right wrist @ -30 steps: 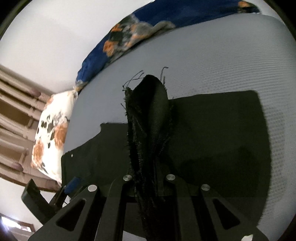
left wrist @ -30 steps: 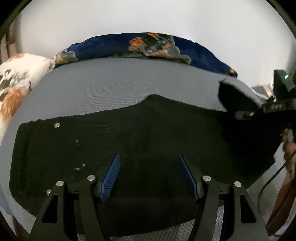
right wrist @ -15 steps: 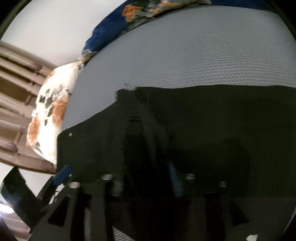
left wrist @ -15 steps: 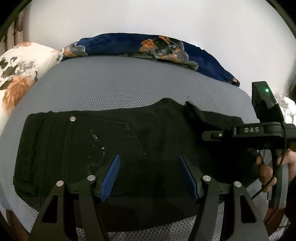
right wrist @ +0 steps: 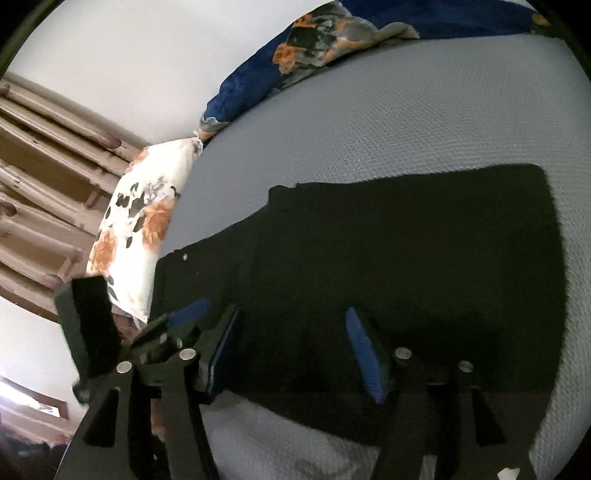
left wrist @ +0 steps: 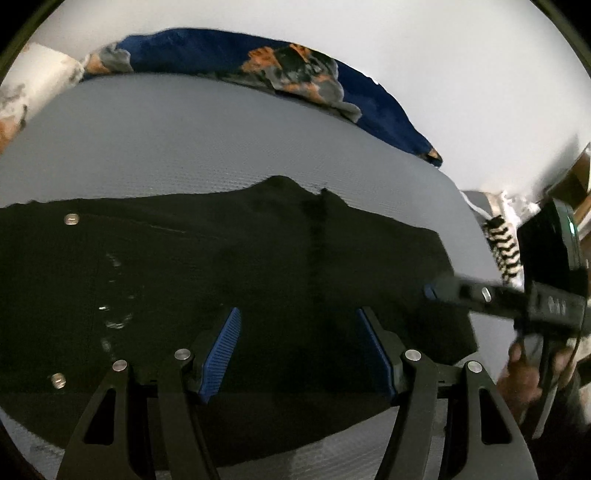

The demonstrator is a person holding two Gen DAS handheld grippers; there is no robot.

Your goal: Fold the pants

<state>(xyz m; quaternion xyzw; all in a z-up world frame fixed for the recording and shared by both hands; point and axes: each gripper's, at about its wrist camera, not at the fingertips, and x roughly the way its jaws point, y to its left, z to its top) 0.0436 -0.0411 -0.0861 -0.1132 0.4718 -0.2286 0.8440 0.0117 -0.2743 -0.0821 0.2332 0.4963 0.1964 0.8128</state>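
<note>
We lose the pants [left wrist: 258, 280] at the left edge of the left wrist view, waistband cut off. The right gripper [left wrist: 480, 295] there is smeared by blur, its hand [left wrist: 524, 376] dim. The pillow [left wrist: 22, 96] is clipped at the rim.

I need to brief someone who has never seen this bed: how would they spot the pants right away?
Start at the grey mesh-textured mattress, with a navy floral blanket bunched along its far edge and a white pillow with orange flowers at one end. The black denim pants lie flat across its near half. They are the only plain black cloth there, dotted with small silver rivets.
</note>
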